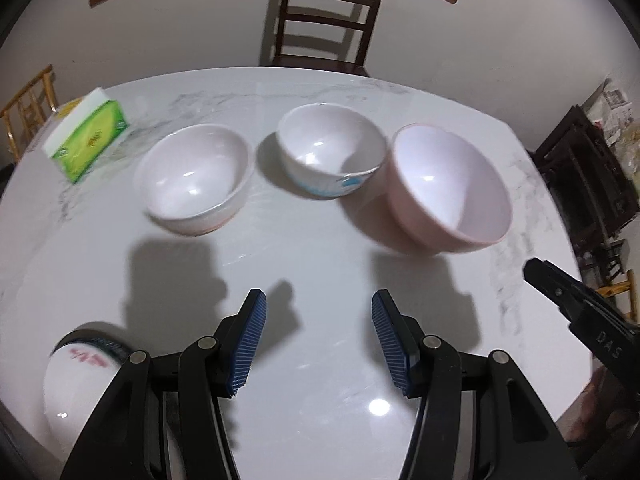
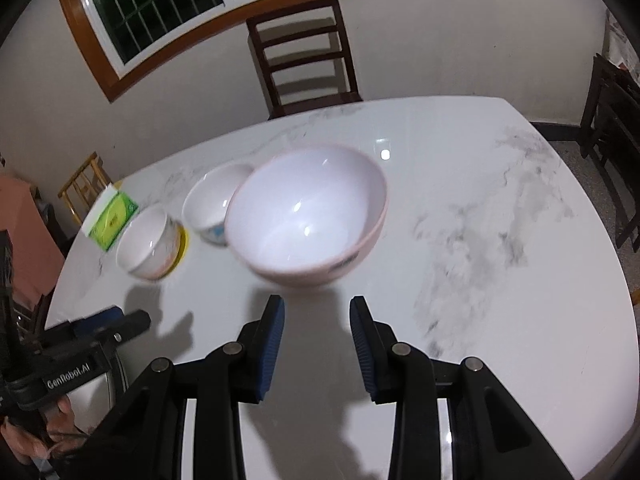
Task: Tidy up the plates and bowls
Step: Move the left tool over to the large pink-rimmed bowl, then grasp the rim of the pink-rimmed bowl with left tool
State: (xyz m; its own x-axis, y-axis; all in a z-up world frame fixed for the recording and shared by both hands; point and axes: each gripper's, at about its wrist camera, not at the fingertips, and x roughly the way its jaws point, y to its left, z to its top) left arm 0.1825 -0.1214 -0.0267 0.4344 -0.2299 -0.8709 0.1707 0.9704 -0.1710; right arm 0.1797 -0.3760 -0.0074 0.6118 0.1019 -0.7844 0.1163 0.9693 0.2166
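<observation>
Three bowls stand in a row on the white marble table (image 1: 320,360): a white bowl (image 1: 196,178) at the left, a white bowl with blue print (image 1: 330,152) in the middle, and a larger pink bowl (image 1: 452,192) at the right. My left gripper (image 1: 318,304) is open and empty, short of the row. A fourth white bowl with red marks (image 1: 80,376) lies at its lower left, partly hidden by the finger. In the right wrist view the pink bowl (image 2: 308,216) is just ahead of my open, empty right gripper (image 2: 317,306). The left gripper (image 2: 124,318) shows at the left edge.
A green tissue box (image 1: 88,140) sits at the table's far left. A dark wooden chair (image 1: 324,20) stands behind the far edge, and more dark chairs (image 2: 612,140) stand to the right. A person's hand (image 2: 24,436) holds the left gripper's handle.
</observation>
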